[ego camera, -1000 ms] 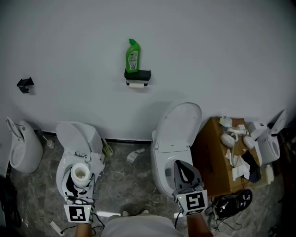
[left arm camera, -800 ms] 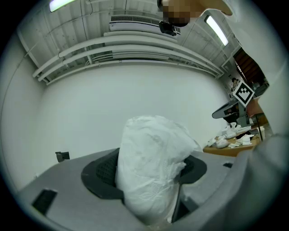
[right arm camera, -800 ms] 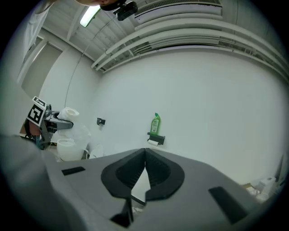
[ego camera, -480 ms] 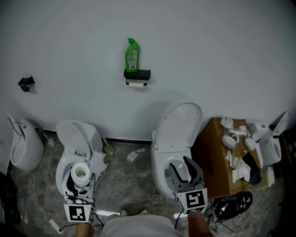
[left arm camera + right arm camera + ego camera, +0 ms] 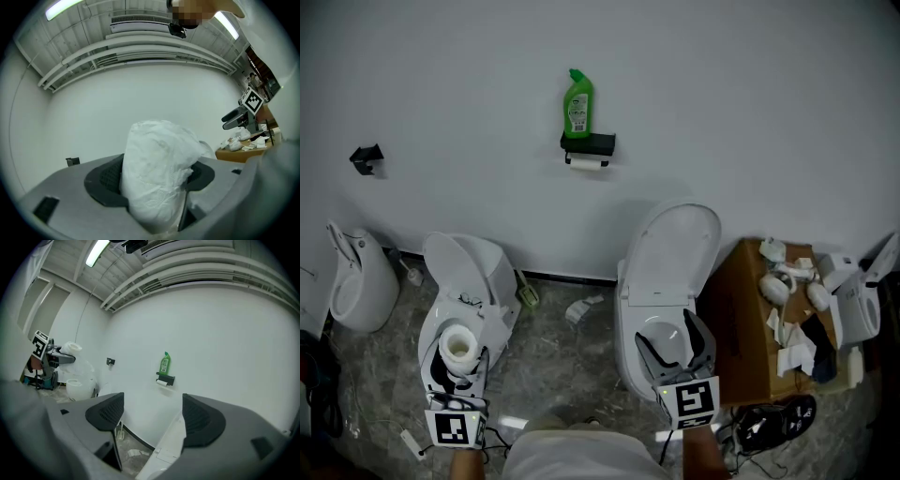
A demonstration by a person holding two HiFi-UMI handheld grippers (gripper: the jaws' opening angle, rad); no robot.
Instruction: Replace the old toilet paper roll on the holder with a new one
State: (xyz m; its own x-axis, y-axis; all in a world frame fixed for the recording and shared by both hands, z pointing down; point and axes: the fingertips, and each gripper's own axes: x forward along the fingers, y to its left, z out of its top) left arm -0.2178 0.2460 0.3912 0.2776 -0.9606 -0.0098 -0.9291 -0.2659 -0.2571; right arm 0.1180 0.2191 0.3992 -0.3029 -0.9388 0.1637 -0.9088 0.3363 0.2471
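Note:
My left gripper (image 5: 457, 364) is low on the left, shut on a new white toilet paper roll (image 5: 459, 347) that stands upright between its pads. The crumpled roll (image 5: 157, 173) fills the left gripper view. A black holder (image 5: 589, 144) is fixed to the far wall, with the old, thin roll (image 5: 586, 161) hanging under it and a green bottle (image 5: 577, 105) standing on top. My right gripper (image 5: 677, 349) hovers over the right toilet bowl, far from the holder. Its jaws are opening and nothing is between them. In the right gripper view (image 5: 152, 416) the holder (image 5: 166, 379) is small and distant.
Two white toilets stand on the floor with lids raised, one on the left (image 5: 472, 272) and one on the right (image 5: 675, 246). A cardboard box (image 5: 739, 323) with white parts sits at the right. A white fixture (image 5: 361, 286) stands at far left and a black bracket (image 5: 366, 157) is on the wall.
The right gripper's jaws went from shut to wide open, and it sank slightly. The left gripper stayed put with the roll.

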